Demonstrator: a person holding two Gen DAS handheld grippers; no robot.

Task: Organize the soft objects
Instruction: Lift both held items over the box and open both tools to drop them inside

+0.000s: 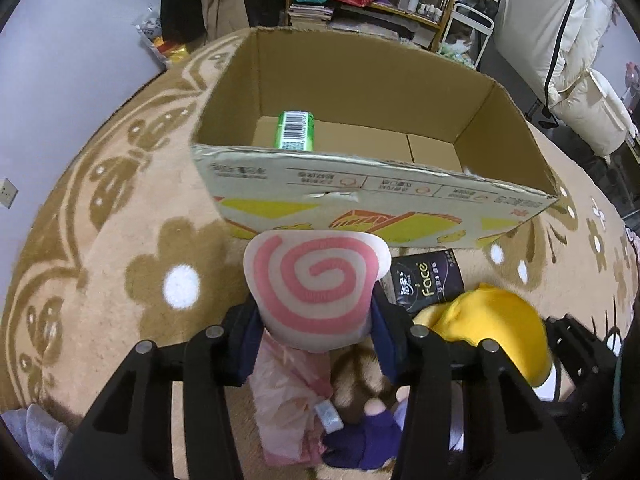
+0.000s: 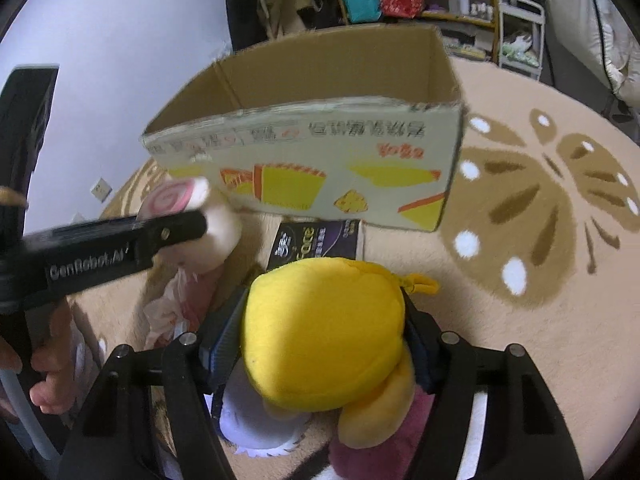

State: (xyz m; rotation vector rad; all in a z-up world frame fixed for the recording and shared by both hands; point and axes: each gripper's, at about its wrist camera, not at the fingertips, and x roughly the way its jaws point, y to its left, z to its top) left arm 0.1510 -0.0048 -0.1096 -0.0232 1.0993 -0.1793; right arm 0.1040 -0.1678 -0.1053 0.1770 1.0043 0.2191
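My left gripper (image 1: 316, 316) is shut on a white plush with a pink spiral (image 1: 316, 280), held just in front of the near wall of an open cardboard box (image 1: 372, 200). The plush and left gripper also show in the right wrist view (image 2: 176, 196). My right gripper (image 2: 324, 320) is shut on a yellow plush toy (image 2: 324, 332), which also shows in the left wrist view (image 1: 492, 328). A green pack (image 1: 296, 130) lies inside the box. The box also shows in the right wrist view (image 2: 320, 160).
A black tissue pack (image 1: 430, 282) lies on the beige patterned rug (image 1: 120, 240) before the box. A pink plastic bag (image 1: 288, 396), a brown-and-purple plush (image 1: 360, 400) and a maroon plush (image 2: 372, 440) lie below the grippers. Shelves and hanging clothes stand behind the box.
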